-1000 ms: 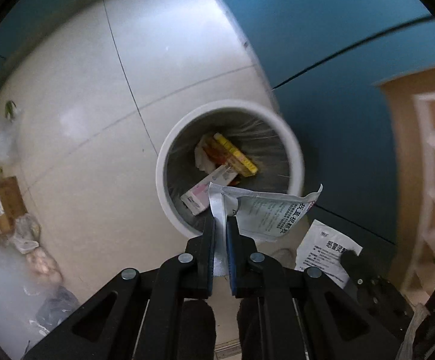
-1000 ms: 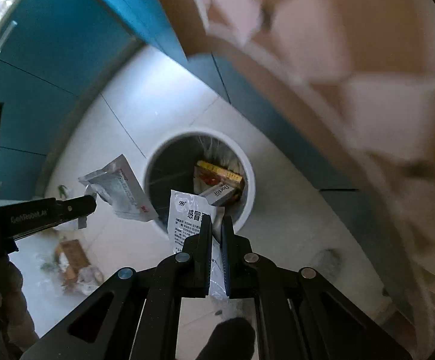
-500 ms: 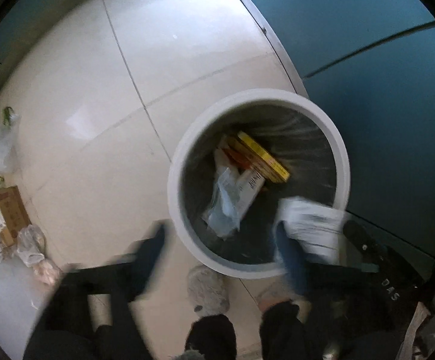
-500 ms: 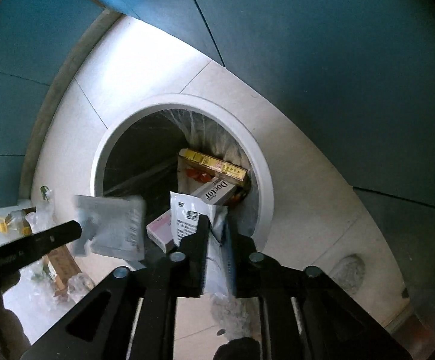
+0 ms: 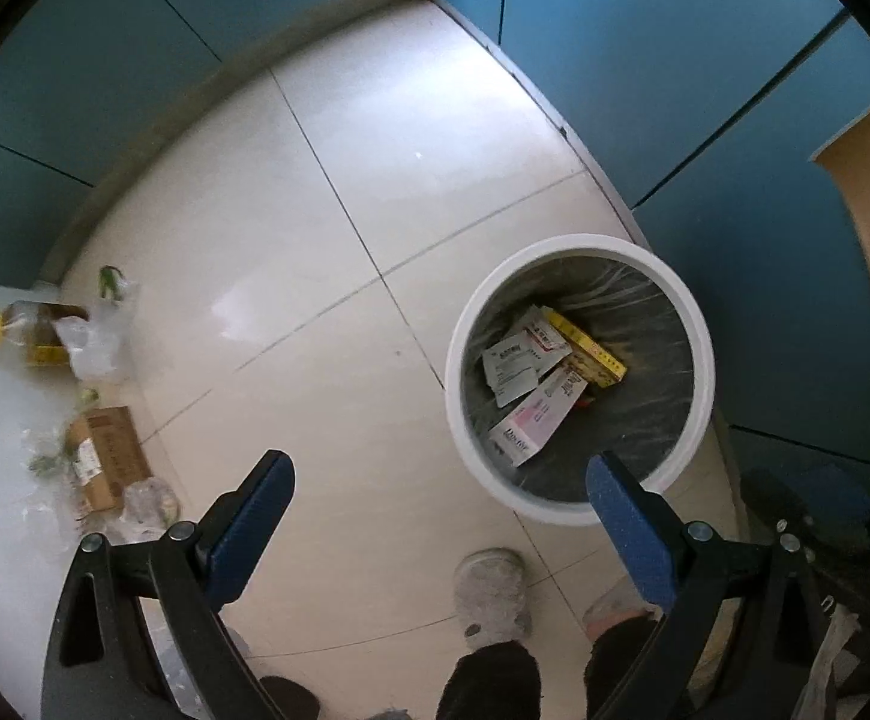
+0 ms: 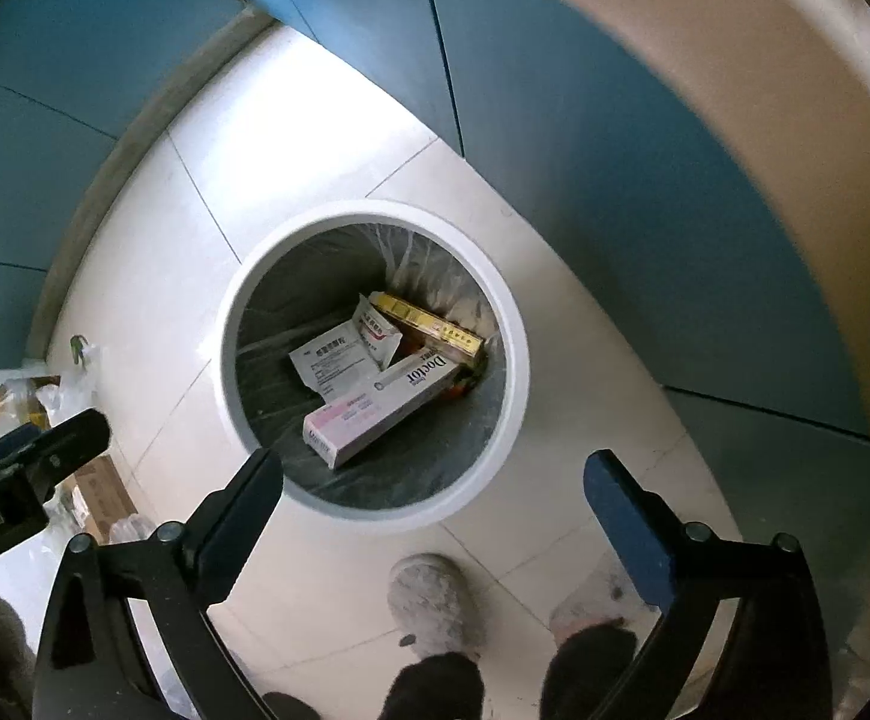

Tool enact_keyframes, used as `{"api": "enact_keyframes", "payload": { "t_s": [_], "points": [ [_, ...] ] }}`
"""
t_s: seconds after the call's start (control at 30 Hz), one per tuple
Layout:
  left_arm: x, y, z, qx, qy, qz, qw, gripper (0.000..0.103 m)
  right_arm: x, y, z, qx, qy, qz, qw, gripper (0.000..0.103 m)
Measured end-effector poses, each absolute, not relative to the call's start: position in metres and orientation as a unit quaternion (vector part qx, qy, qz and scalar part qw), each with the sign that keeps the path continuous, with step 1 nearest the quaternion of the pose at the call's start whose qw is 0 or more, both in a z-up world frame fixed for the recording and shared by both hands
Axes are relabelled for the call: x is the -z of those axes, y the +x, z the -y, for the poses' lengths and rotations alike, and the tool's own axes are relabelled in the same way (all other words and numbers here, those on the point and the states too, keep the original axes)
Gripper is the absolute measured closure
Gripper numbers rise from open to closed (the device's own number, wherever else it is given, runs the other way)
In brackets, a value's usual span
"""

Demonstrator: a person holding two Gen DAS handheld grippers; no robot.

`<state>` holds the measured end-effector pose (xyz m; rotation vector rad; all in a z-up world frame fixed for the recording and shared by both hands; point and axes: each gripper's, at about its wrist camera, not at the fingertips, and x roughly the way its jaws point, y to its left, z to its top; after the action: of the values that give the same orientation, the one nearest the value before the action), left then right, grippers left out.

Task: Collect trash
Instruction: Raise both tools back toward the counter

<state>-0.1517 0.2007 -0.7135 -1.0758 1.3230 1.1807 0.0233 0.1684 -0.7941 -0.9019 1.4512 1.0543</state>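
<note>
Both the left gripper (image 5: 438,531) and the right gripper (image 6: 434,531) are opening their fingers wide with nothing between them, the packets (image 6: 345,354) lie in the bin (image 6: 513,360), and the trash (image 5: 105,456) on the floor far to the left could get missed or kicked around by a foot.

Glossy pale floor tiles (image 5: 327,276) with thin grey grout lines fill the middle of both views, and a bright patch of light (image 5: 411,120) glares off them near the far corner. Teal panelled walls (image 5: 663,60) split by dark seams meet the floor along a grey skirting strip (image 5: 153,138) that curves around the corner. A tan wooden piece of furniture (image 6: 735,90), blurred in the right wrist view, stands against the teal wall on the right side
</note>
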Motion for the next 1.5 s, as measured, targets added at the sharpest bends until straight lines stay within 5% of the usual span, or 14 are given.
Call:
{"api": "enact_keyframes", "payload": {
  "t_s": [1.17, 1.5],
  "points": [
    [0.328, -0.144, -0.065, -0.537, -0.380, -0.489, 0.573, 0.003, 0.315, 0.029, -0.047, -0.534, -0.329, -0.521, 0.579, 0.000],
    [0.269, -0.085, -0.079, -0.519, -0.338, -0.470, 0.628, 0.003, 0.259, 0.076, -0.027, -0.527, -0.250, -0.559, 0.589, 0.000]
  ]
}}
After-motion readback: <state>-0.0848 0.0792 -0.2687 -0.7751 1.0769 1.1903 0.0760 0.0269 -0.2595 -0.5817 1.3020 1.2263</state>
